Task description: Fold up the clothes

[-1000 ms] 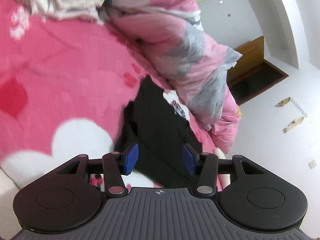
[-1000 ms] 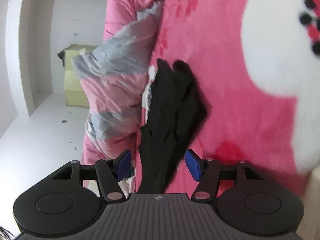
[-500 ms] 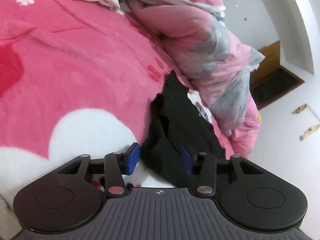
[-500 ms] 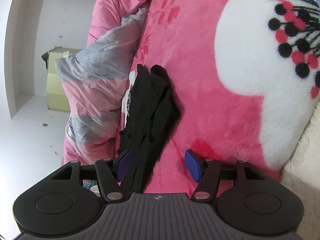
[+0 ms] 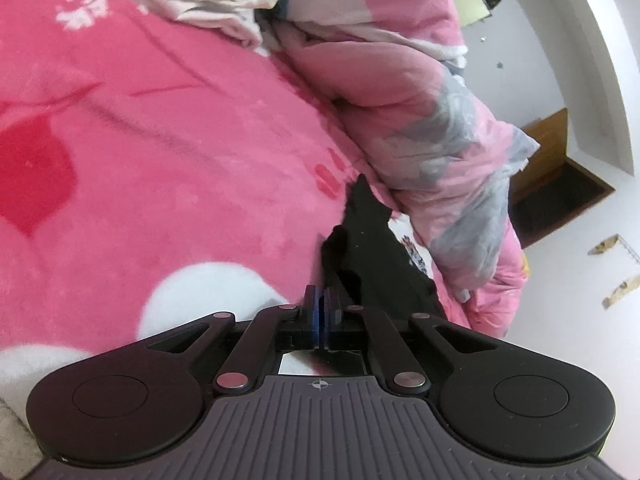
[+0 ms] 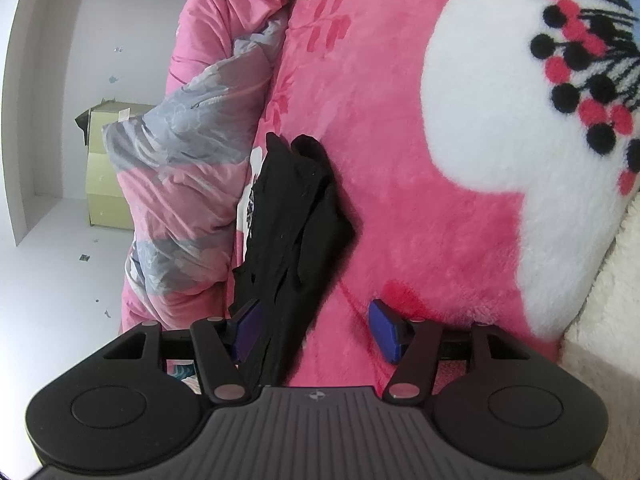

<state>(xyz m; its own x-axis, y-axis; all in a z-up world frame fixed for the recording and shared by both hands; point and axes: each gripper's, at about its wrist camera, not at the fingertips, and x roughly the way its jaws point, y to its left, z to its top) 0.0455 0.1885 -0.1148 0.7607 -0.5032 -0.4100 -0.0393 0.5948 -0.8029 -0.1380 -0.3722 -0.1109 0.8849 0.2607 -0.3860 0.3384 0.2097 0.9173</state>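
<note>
Black garment (image 6: 296, 216) lies crumpled on the pink fleece blanket (image 6: 400, 152) of the bed, alongside the rolled pink-and-grey quilt (image 6: 188, 168). Left gripper (image 5: 320, 308): fingers pressed together at the garment's near edge; whether cloth is caught between them, cannot tell. Right gripper (image 6: 318, 326): fingers spread wide, left blue pad (image 6: 249, 326) beside the cloth, right pad over bare blanket.

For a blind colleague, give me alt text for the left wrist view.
The left claw is shut at the near edge of a crumpled black fabric garment lying on a fluffy pink blanket, beside a bunched pink and grey quilt.
</note>
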